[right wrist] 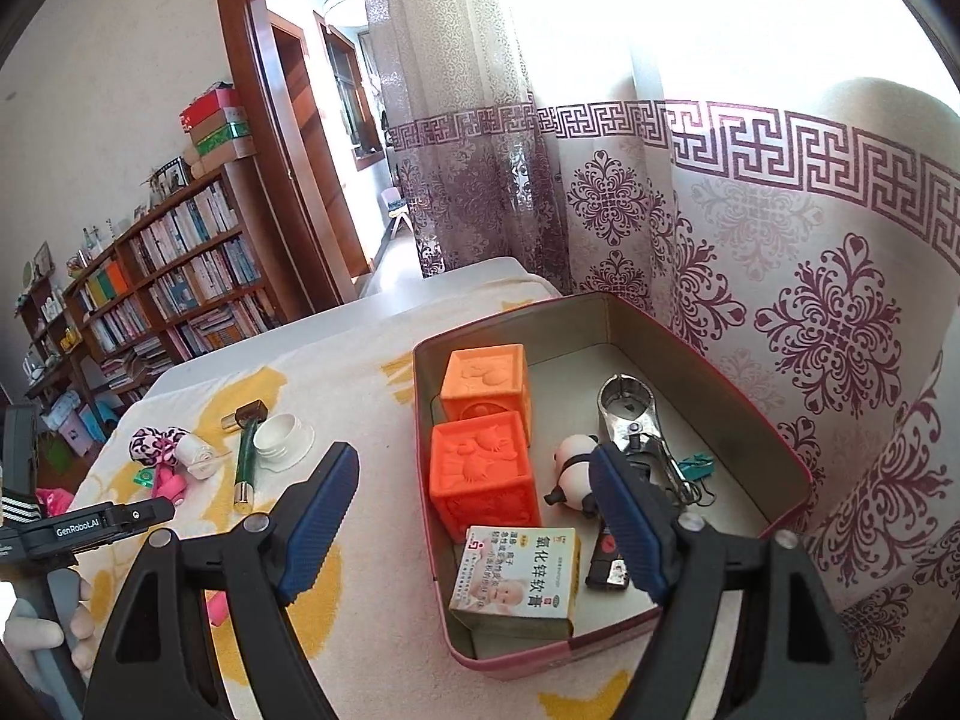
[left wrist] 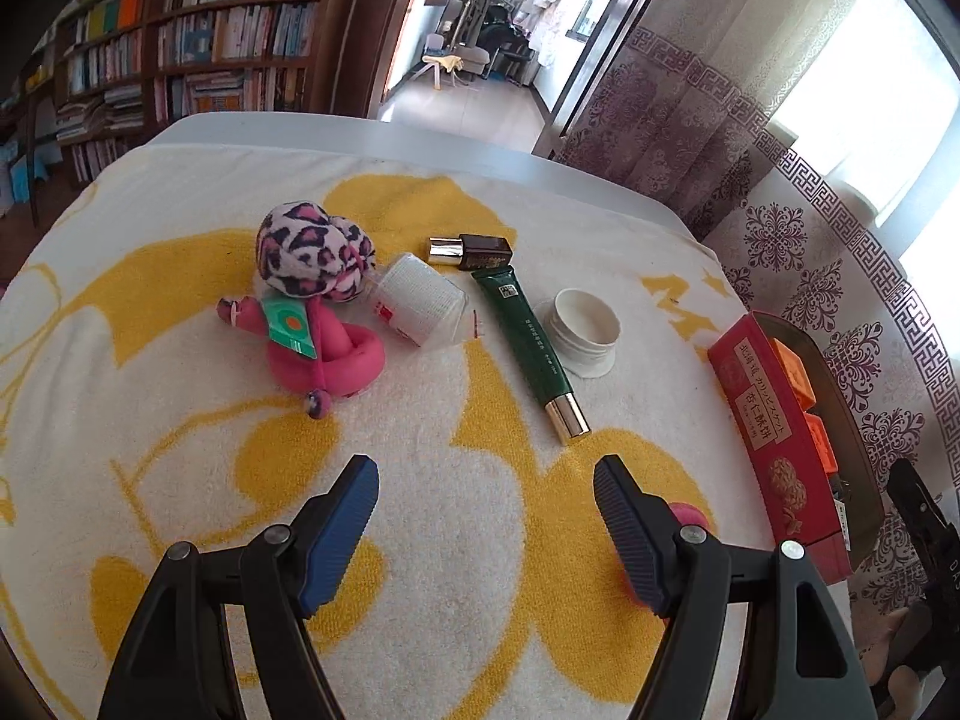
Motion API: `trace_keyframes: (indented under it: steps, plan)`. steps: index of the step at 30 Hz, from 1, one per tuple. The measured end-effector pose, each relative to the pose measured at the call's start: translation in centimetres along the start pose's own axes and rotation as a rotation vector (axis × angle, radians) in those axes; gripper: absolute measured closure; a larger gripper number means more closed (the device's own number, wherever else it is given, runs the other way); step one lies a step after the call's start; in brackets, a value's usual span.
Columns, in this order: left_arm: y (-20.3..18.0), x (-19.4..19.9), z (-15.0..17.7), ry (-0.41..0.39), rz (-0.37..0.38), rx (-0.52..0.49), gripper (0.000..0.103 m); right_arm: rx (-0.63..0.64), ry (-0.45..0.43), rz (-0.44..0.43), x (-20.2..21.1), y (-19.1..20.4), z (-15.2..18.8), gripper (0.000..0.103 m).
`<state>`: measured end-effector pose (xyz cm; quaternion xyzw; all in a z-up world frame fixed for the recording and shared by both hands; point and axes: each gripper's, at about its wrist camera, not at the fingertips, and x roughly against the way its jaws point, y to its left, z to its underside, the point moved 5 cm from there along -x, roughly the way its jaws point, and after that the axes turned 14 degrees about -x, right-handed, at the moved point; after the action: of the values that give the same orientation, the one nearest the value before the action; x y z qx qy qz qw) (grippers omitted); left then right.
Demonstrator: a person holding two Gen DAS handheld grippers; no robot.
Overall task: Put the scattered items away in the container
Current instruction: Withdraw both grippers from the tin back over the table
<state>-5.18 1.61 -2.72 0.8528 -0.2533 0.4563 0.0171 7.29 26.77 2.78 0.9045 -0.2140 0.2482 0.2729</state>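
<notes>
My left gripper (left wrist: 486,480) hangs open over the yellow-and-white towel (left wrist: 180,450), nothing between its blue pads. Ahead of it lie a pink toy with a leopard-print hat (left wrist: 318,300), a wrapped gauze roll (left wrist: 420,300), a green tube (left wrist: 531,342), a dark bottle with a gold cap (left wrist: 474,250) and a white jar (left wrist: 585,324). A small pink item (left wrist: 687,516) peeks from behind its right finger. My right gripper (right wrist: 474,468) stands open above the red tin (right wrist: 516,324), which holds two orange cubes (right wrist: 483,480), a panda figure (right wrist: 573,468), a metal tool (right wrist: 630,414) and an ointment box (right wrist: 519,576).
The tin (left wrist: 774,420) sits at the towel's right edge beside a patterned curtain (right wrist: 810,300). A hand (right wrist: 36,630) grips the left gripper's handle at the lower left of the right wrist view. Bookshelves (left wrist: 180,48) and a doorway lie beyond the table's far edge.
</notes>
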Motion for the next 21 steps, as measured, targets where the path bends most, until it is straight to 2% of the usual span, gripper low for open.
trace_keyframes:
  steps: [12,21]
  plan:
    - [6.3,0.6,1.5,0.021,-0.038,0.086,0.027,0.073,0.116,-0.093,-3.3,6.9,2.1,0.02]
    - [8.5,0.4,1.3,0.039,-0.068,0.103,0.027,0.104,0.188,-0.143,-6.3,10.8,3.3,0.02]
